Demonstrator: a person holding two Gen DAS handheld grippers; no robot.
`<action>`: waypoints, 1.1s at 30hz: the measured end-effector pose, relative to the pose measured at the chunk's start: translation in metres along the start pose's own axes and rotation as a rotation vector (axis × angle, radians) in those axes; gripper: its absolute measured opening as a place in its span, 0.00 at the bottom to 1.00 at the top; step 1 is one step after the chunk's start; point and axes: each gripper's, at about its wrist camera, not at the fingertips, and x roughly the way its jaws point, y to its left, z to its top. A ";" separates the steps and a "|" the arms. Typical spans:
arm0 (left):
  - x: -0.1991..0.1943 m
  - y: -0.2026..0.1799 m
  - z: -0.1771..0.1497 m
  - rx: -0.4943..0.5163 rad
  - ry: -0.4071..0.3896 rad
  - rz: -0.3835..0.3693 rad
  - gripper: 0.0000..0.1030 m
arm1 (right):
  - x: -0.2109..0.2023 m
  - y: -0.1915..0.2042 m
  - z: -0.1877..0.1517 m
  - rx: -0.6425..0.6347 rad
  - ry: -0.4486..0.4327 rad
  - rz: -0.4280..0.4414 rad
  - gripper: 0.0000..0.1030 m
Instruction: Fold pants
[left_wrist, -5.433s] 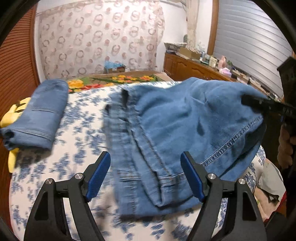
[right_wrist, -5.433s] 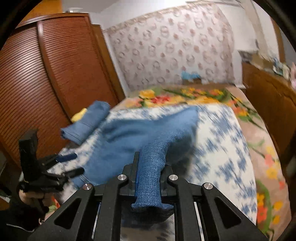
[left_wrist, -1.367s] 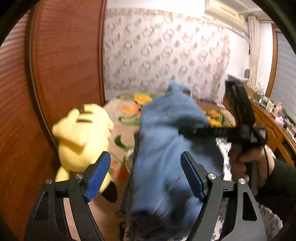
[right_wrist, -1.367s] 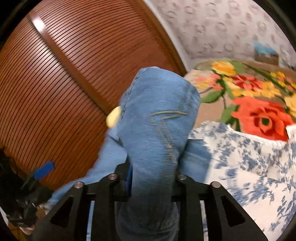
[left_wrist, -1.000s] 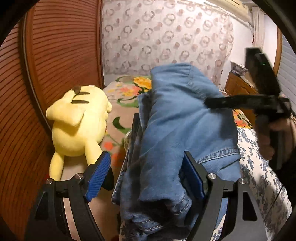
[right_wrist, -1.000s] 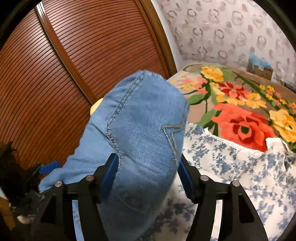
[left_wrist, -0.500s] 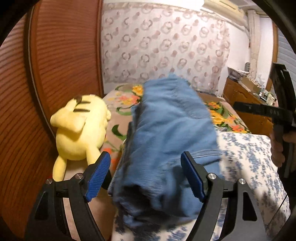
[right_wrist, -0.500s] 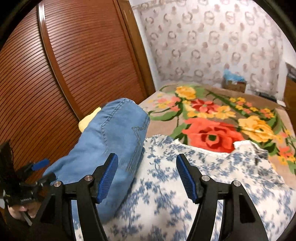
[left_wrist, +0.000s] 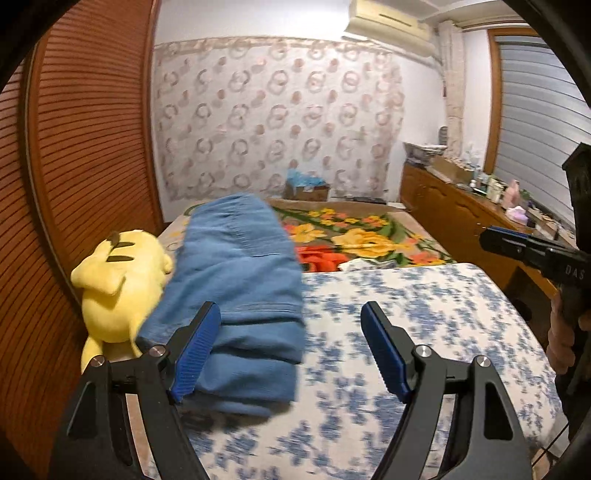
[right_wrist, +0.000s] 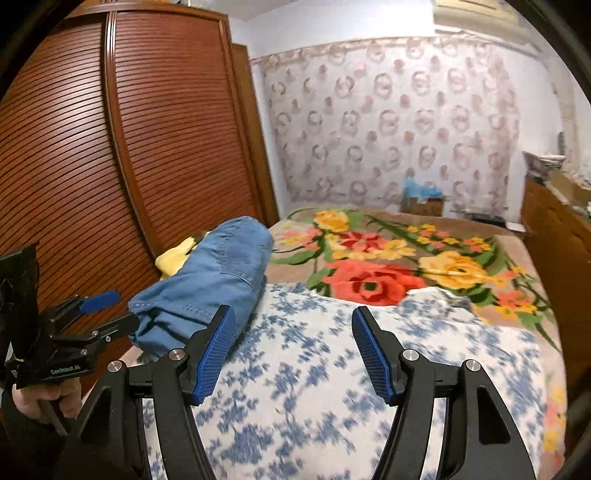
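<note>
Folded blue jeans (left_wrist: 240, 295) lie stacked at the left edge of the bed, against a yellow plush toy (left_wrist: 118, 284). In the right wrist view the same jeans (right_wrist: 210, 284) sit left of centre. My left gripper (left_wrist: 291, 347) is open, drawn back from the stack, its left pad (left_wrist: 195, 347) overlapping the jeans in the picture, nothing between the jaws. My right gripper (right_wrist: 293, 350) is open over the blue-flowered sheet (right_wrist: 314, 387), holding nothing. The other hand-held gripper shows at each view's edge, the right gripper (left_wrist: 535, 254) and the left gripper (right_wrist: 99, 314).
A brown slatted wardrobe (left_wrist: 74, 166) stands close along the bed's left side. A flowered blanket (right_wrist: 388, 266) covers the far half of the bed. A wooden dresser (left_wrist: 461, 218) with small items runs along the right wall. A cardboard box (left_wrist: 306, 190) sits at the bed's far end.
Both grippers have let go of the jeans and pulled back toward me. The jeans now rest on the stack beside the plush toy, and the right gripper has swung right over the sheet.
</note>
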 end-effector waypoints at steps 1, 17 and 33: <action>-0.004 -0.007 0.000 0.007 -0.006 -0.009 0.77 | -0.013 -0.001 -0.005 0.006 -0.009 -0.018 0.65; -0.087 -0.089 -0.012 0.097 -0.123 -0.077 0.90 | -0.175 0.040 -0.077 0.020 -0.161 -0.215 0.76; -0.124 -0.112 -0.022 0.091 -0.161 -0.031 0.90 | -0.198 0.077 -0.109 0.033 -0.235 -0.291 0.81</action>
